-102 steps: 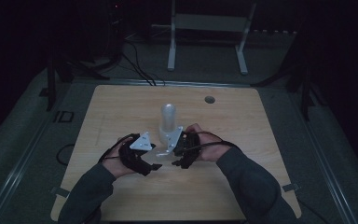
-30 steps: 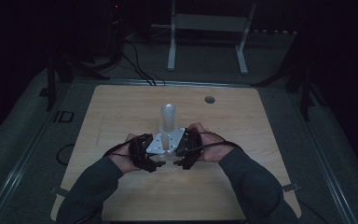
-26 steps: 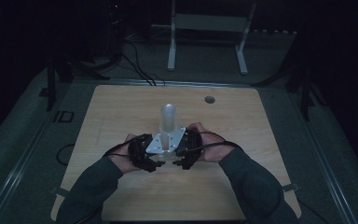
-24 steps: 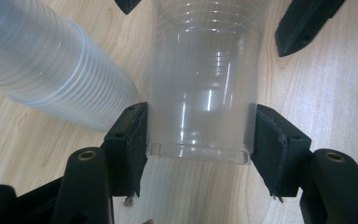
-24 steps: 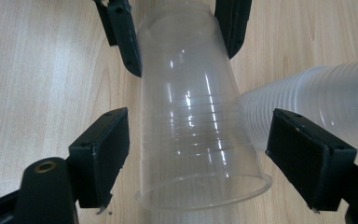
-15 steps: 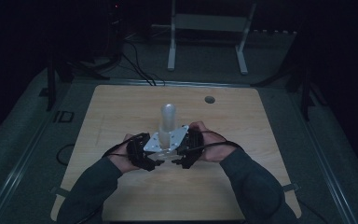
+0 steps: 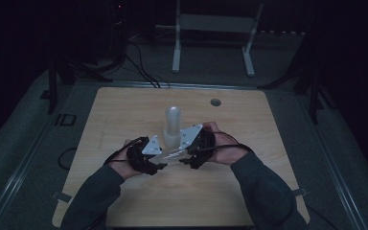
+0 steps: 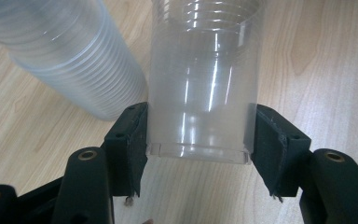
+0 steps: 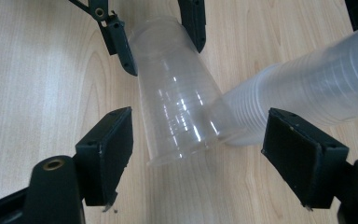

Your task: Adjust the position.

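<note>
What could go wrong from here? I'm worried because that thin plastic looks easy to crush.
1. The left gripper pinches the clear cup near its narrow base; a harder squeeze may buckle the thin wall.
2. The cup lies close beside the stack of cups, so a swing could topple it.
3. The right gripper stands open around the cup's rim; closing off-centre might twist the cup out of the left gripper's hold.

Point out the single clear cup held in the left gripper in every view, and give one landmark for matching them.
High view: single cup lies low between the two hands, centre of the table.
Left gripper view: it fills the centre, clamped between the black jaws.
Right gripper view: upper centre, tilted, open jaws either side.
Shared landmark: the cup stack.
</note>
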